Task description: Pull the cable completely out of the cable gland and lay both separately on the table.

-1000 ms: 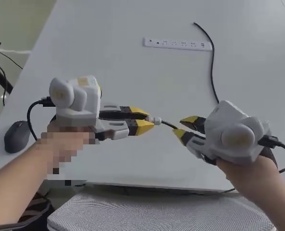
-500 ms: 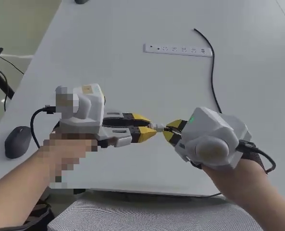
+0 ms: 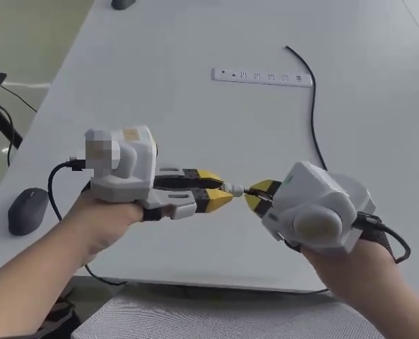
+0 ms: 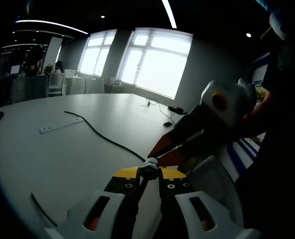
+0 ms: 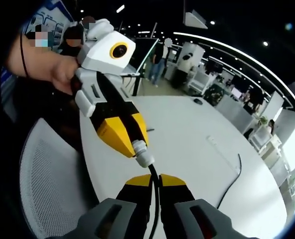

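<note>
In the head view my left gripper (image 3: 225, 197) is shut on a small white cable gland (image 3: 232, 189), held level above the table's near edge. A black cable (image 3: 312, 106) leaves the gland and runs back across the white table (image 3: 160, 85). My right gripper (image 3: 256, 197) faces the left one tip to tip, shut on the cable right beside the gland. The left gripper view has the gland (image 4: 149, 166) pinched between the yellow tips of the left gripper (image 4: 148, 175). The right gripper view has the cable (image 5: 155, 185) clamped in the right gripper (image 5: 156, 182), with the gland (image 5: 142, 153) just beyond.
A white power strip (image 3: 262, 76) lies at the far middle of the table. A dark mouse (image 3: 27, 210) sits at the left edge. A grey mesh chair (image 3: 209, 318) stands below the near edge. Open tabletop lies behind the grippers.
My right gripper has moved left to meet the left gripper and has gone from open to shut on the cable beside the gland. The left gripper has kept its hold.
</note>
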The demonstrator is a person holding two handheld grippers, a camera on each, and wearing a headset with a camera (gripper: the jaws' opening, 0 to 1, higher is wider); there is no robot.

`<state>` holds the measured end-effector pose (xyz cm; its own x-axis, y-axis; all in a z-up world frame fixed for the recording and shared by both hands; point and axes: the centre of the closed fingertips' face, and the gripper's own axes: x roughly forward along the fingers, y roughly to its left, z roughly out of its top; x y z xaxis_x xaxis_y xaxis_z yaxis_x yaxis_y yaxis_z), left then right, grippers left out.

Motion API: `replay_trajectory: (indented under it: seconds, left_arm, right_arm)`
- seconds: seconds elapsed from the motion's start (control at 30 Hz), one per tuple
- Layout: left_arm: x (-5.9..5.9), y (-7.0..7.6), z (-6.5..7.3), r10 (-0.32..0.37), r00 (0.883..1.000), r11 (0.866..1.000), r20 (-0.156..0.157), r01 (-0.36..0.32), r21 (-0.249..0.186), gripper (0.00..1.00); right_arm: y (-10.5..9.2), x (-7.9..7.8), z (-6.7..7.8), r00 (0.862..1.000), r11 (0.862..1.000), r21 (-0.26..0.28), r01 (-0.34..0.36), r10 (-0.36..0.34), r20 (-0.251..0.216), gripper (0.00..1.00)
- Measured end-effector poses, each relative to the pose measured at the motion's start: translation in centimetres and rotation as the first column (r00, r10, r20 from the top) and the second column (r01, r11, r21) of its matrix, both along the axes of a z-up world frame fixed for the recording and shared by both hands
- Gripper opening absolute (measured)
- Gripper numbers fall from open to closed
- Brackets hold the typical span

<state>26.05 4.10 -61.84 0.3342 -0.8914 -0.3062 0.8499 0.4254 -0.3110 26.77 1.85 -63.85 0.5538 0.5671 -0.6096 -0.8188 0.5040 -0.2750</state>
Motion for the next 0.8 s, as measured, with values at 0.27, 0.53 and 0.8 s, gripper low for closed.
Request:
replay_trajectory:
  seconds: [0.27,0.53,0.8]
  left_arm:
    - [-0.1,0.1,0.0,0.000,1.000,1.000,0.003,0.000,0.002,0.15]
    - [-0.3,0.0,-0.2,-0.004,1.000,1.000,0.003,0.004,0.012,0.15]
    - [-0.3,0.3,-0.3,0.002,1.000,1.000,-0.002,-0.002,0.007,0.15]
  right_arm:
    - [-0.8,0.0,-0.8,0.998,0.999,0.017,0.044,-0.043,-0.038,0.00]
    - [-0.8,-0.2,-1.2,0.995,0.996,0.051,0.076,-0.073,-0.068,0.00]
    - [-2.2,0.2,-2.4,0.984,0.989,0.049,0.137,-0.131,-0.117,0.00]
